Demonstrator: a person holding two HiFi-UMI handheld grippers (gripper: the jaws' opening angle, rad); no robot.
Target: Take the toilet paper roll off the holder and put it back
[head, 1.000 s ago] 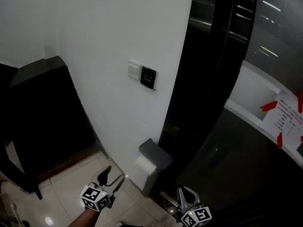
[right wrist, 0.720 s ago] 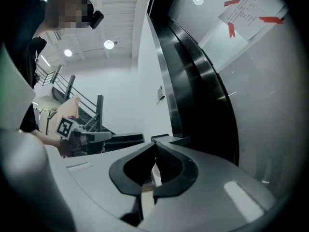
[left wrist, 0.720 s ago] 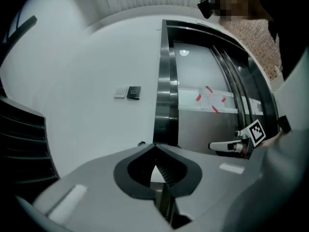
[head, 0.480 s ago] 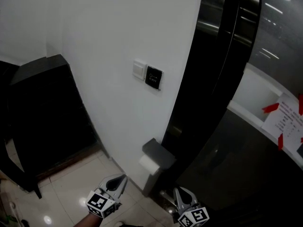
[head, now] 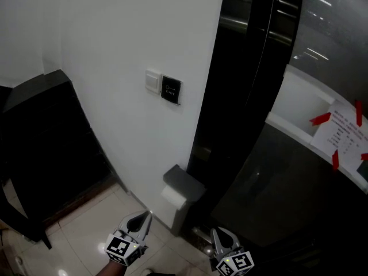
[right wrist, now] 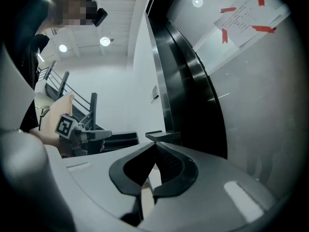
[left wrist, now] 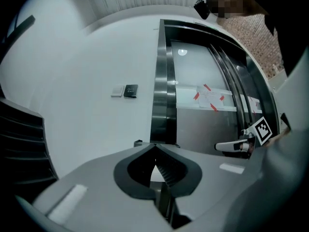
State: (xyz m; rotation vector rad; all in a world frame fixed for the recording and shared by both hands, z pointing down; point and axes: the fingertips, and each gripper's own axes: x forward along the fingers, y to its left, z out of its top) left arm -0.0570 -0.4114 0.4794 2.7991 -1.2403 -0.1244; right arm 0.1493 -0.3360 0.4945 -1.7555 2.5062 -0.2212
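The white wall (head: 115, 50) is the biggest thing here, and the holder (head: 185, 183) is fixed low on it. Just to the right of the holder stands a tall black door frame (head: 241, 96).

The holder itself is a grey box-like cover. The toilet paper roll (head: 171, 198) sits directly under this cover, on the holder, with its white front showing to the left. So the roll lies where the task wants it at the end. This scene fits two stages: the roll waits to be taken off, or it is already back in place. The pictures do not decide between them.

The left gripper (head: 147, 217) hangs below and left of the holder, near the roll but apart from it. Its claw is clenched, tip against tip, with nothing inside. The right gripper (head: 217, 233) hangs below and right of the holder. Its claw is also clenched and empty.

For good handling, I judge that the roll is soft and will dent, so any grip on it should be gentle. The cover closes the top, so the roll can probably pass only from the front or from below.
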